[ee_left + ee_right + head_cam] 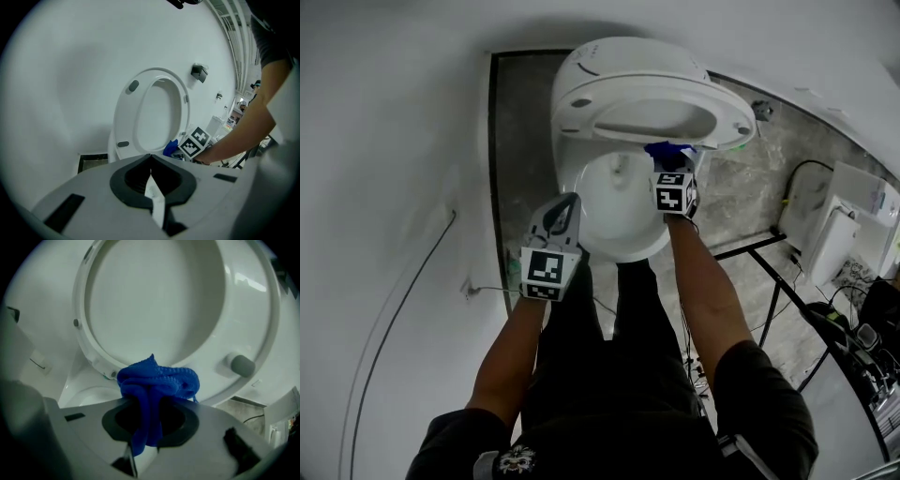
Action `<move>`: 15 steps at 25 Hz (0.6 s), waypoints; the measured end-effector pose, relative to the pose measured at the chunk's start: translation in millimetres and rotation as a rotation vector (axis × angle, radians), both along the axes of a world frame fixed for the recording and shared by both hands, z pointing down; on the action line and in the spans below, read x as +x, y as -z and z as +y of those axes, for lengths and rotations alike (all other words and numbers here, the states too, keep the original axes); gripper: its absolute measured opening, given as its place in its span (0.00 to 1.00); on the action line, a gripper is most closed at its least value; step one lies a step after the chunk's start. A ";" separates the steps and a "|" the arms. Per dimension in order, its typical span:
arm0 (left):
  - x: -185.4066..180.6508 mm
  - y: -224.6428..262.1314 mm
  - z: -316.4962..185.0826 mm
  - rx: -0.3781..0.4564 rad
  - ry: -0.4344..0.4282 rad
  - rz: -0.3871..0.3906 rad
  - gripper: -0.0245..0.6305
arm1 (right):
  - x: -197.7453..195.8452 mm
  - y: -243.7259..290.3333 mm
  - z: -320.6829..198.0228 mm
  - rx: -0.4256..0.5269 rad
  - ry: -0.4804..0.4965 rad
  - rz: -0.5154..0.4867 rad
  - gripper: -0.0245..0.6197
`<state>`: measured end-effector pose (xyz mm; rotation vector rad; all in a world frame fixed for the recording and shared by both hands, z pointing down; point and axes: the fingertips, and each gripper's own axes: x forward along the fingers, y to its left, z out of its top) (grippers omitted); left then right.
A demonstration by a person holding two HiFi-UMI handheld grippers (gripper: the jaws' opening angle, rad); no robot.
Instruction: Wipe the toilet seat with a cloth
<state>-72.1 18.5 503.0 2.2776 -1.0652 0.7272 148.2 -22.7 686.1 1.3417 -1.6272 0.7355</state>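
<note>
- You are clenching the right gripper (149,401) on the blue cloth (157,380). The left gripper (150,157) is holding its jaws pressed together with nothing between them.
- The toilet seat (727,117) is standing lifted. I am judging that a pull on its front edge could be tipping it down onto your gripper, because the cloth is working just under that edge.
- The cloth is sitting as a tight bunch. So only a small patch may be reaching the seat, and the hard jaws may be scraping the plastic if you are pressing too deep.
- The jaws are gripping only a narrow strand of the cloth. Strong rubbing may be pulling it free, and then it would be falling into the toilet bowl (623,248) below.
- In the head view the cloth is lying at the very tip of the right gripper, at its 12 o'clock, just beneath the seat's front edge. I cannot tell whether it is touching the seat.
- From the left gripper it is lying at about 2 o'clock, well apart.
- In the right gripper view the bunch is swelling out of the jaws toward 12 o'clock, with the seat's underside behind it.
</note>
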 end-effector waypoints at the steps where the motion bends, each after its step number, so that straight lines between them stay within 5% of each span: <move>1: -2.7 0.3 0.2 0.001 0.004 0.003 0.05 | -9.2 -3.7 0.2 -0.011 0.017 -0.003 0.17; 15: -69.5 1.8 2.8 0.023 0.064 -0.019 0.05 | -148.3 -12.0 -19.9 0.000 0.169 -0.089 0.17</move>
